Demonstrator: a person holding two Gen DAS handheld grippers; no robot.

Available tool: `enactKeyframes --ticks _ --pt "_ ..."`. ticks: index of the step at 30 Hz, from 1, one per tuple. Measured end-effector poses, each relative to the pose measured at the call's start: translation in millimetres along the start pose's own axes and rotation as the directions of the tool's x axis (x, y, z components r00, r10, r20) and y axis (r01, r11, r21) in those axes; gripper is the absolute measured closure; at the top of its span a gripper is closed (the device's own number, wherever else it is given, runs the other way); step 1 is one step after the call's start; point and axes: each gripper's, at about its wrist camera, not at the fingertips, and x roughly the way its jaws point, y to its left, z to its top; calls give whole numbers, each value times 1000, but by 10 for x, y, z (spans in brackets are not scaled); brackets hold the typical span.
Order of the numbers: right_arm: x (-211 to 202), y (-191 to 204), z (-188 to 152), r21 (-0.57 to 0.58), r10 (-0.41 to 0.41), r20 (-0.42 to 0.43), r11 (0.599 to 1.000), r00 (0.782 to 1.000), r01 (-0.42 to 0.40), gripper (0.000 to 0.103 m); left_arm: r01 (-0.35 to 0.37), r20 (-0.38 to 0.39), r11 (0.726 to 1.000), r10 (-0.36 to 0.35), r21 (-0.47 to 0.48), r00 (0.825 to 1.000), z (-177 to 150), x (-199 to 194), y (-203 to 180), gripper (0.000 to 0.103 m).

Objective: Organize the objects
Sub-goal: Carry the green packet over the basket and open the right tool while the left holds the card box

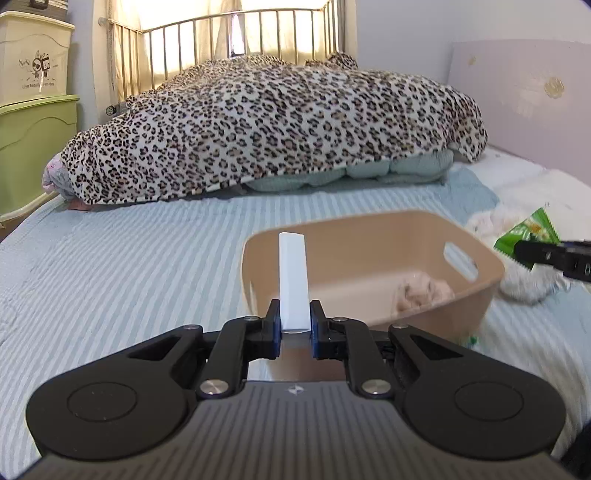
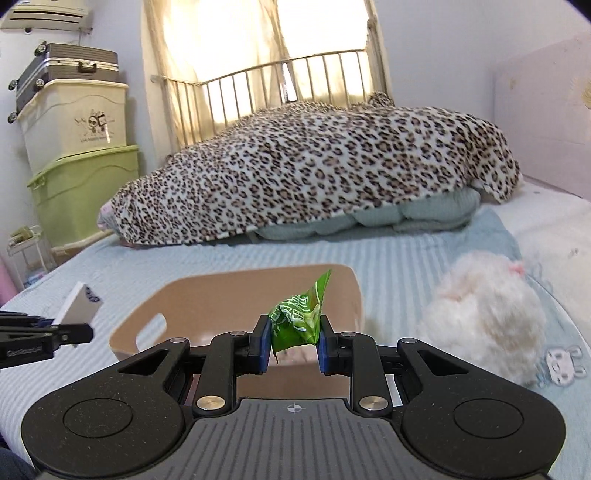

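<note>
A tan plastic basket (image 1: 476, 295) with handle slots sits on the striped bed; it also shows in the right wrist view (image 2: 207, 295). My left gripper (image 1: 294, 325) is shut on a white rectangular box (image 1: 292, 280), held upright at the basket's near left rim. The box also shows at the left of the right wrist view (image 2: 77, 304). My right gripper (image 2: 293, 343) is shut on a green snack packet (image 2: 299, 317), held over the basket's near edge. The packet shows at the right of the left wrist view (image 1: 524, 232). A pinkish soft item (image 1: 424, 291) lies inside the basket.
A white fluffy plush toy (image 2: 487, 317) lies on the bed right of the basket. A leopard-print blanket (image 1: 266, 125) covers bedding at the far end, before a metal bed rail (image 1: 236, 33). Storage bins (image 2: 81, 162) and a case stand at the left.
</note>
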Motion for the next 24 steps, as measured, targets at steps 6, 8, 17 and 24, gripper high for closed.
enactKeyframes --ticks 6,8,17,24 --pt "247 81 146 -15 28 2 1000 1000 -28 80 -15 7 1000 15 18 1000 242 313 -106 86" --pt "346 106 151 -18 27 -7 999 1000 -27 80 -18 -8 1000 18 -9 1000 285 444 -104 86" --pt "749 198 37 -68 13 -87 997 996 -19 80 -33 -111 999 34 4 993 200 928 -235 86" --pt "985 258 -146 -106 -11 -174 994 985 -8 80 -50 -201 998 54 25 978 84 1171 -278 86"
